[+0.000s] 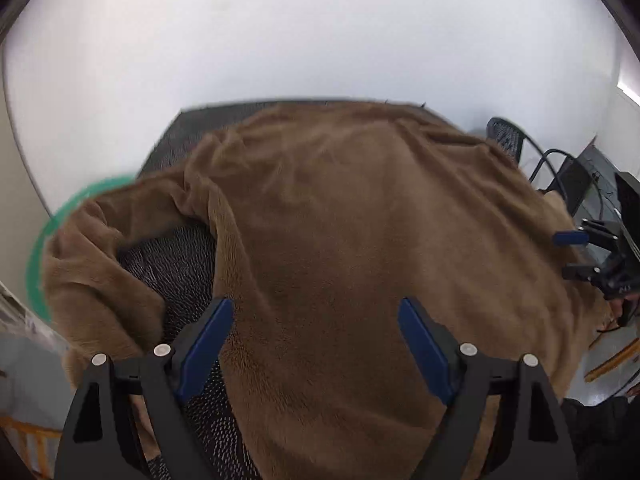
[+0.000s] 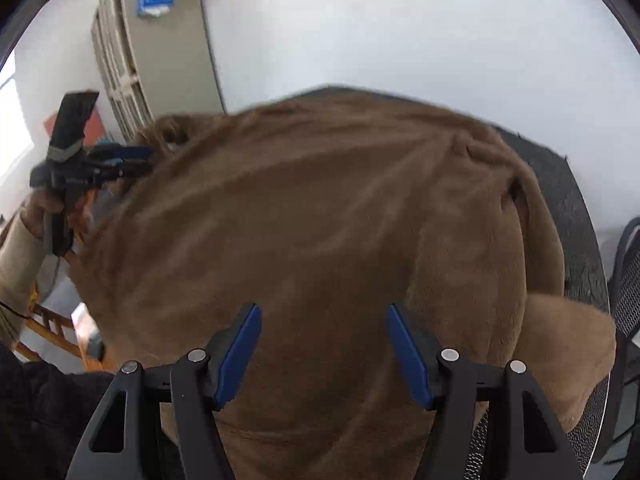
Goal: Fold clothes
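**Both grippers free above a spread brown garment**

The dark textured table (image 1: 168,140) is the landmark here. Over nearly all of its top lies the brown fleece garment (image 1: 360,220), spread fairly flat with its body running from the near edge of the table to the far edge. One sleeve (image 1: 104,264) loops out past the table's left side, leaving a bare patch of table inside the loop; a second flap of the garment (image 2: 568,344) hangs over the table's right edge.

The left gripper (image 1: 316,344) hangs over the near left part of the table, jaws spread wide with nothing between them, only fleece and a strip of table below. The right gripper (image 2: 324,344) stands over the near right part, jaws also apart and empty. In the right wrist view a hand (image 2: 44,208) carries the left gripper at the table's left side.

The sleeve lies to the left of the left gripper's jaws, curving away from the garment's body, so the left hand looks the nearer one for it. The flap lies to the right of the right gripper. Likely each side gets folded inward across the body.
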A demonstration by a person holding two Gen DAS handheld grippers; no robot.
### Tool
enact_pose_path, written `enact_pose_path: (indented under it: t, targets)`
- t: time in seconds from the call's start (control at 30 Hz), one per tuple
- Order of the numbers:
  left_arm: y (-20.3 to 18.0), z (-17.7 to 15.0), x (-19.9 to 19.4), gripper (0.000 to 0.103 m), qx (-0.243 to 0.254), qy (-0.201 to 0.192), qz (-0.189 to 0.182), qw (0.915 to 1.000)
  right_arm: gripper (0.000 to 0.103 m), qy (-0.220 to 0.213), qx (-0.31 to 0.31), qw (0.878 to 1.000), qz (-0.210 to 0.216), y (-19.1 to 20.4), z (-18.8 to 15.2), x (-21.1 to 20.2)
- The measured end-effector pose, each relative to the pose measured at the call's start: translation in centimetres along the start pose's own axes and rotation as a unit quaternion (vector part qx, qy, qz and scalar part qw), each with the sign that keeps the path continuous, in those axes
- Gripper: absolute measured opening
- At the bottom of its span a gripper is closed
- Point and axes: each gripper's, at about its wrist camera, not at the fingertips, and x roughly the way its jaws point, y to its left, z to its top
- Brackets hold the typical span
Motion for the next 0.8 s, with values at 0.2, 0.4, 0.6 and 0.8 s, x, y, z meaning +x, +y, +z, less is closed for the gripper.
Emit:
enact_pose_path:
  t: [0.2,0.4,0.6,0.8]
  targets:
    - [4.7,-0.5,1.9,0.087,-0.087,0.039,-0.029,0.9951,0.067,0.045,0.042,0.998,-0.014,-4.0,-2.5,0.7]
    - [8.9,1.6,2.1,0.088,-0.174,0.018,-0.051,0.9833,0.067,0.011,0.134,0.987,0.085,-7.4,1.4,0.2]
    - [10.1,4.6,4.6,0.088,-0.192,0.024,-0.019,0.9809,0.069,-0.040,0.305,0.935,0.174,-15.8,7.1,3.0]
    - [11.6,6.5,6.7,0.088,-0.213,0.035,0.022,0.9761,0.069,-0.020,0.415,0.896,0.158,-22.0,10.1,9.2]
